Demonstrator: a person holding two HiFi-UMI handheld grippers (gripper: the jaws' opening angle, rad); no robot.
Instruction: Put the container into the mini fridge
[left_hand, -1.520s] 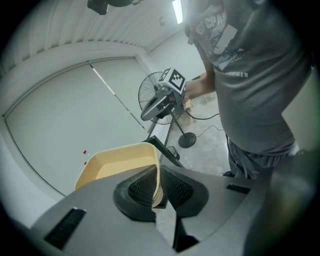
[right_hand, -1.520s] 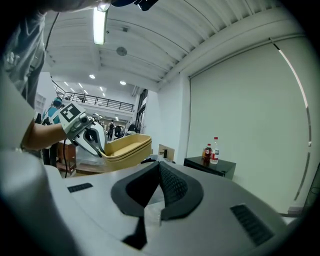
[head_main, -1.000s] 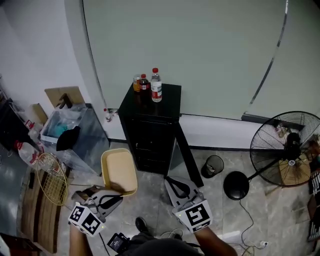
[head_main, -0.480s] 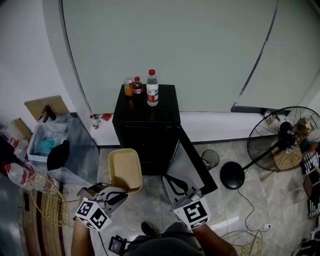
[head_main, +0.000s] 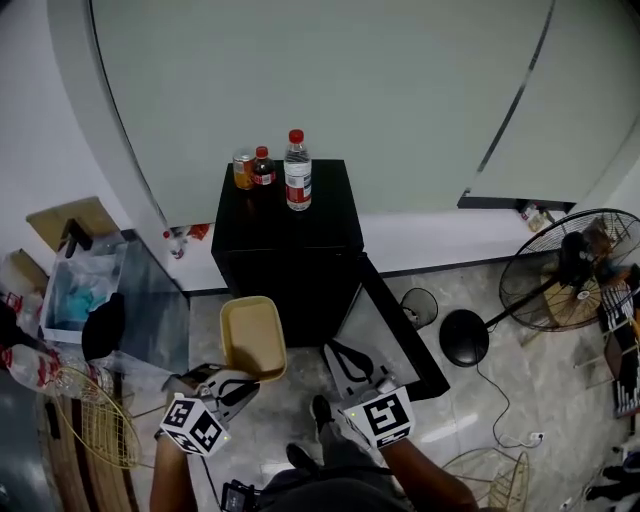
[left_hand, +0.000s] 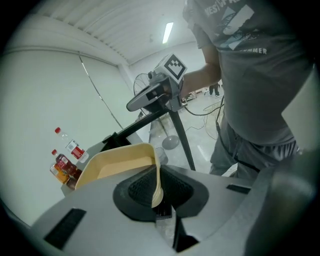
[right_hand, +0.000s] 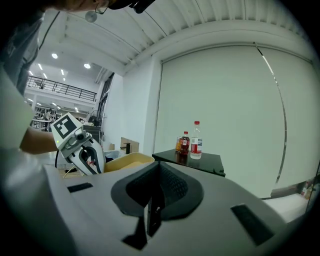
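Here, left gripper (head_main: 234, 380) jaws tight on container (head_main: 252, 335) rim — right gripper (head_main: 340, 352) jaws together; mini fridge (head_main: 290, 250) interior unseen.

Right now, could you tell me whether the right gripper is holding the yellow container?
No, the right gripper has its jaws together on nothing, while the left gripper clamps the rim of the yellow container.

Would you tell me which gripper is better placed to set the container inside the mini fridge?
Left. The left gripper is clamped on the rim of the container, just before the open mini fridge; the right gripper is shut on nothing.
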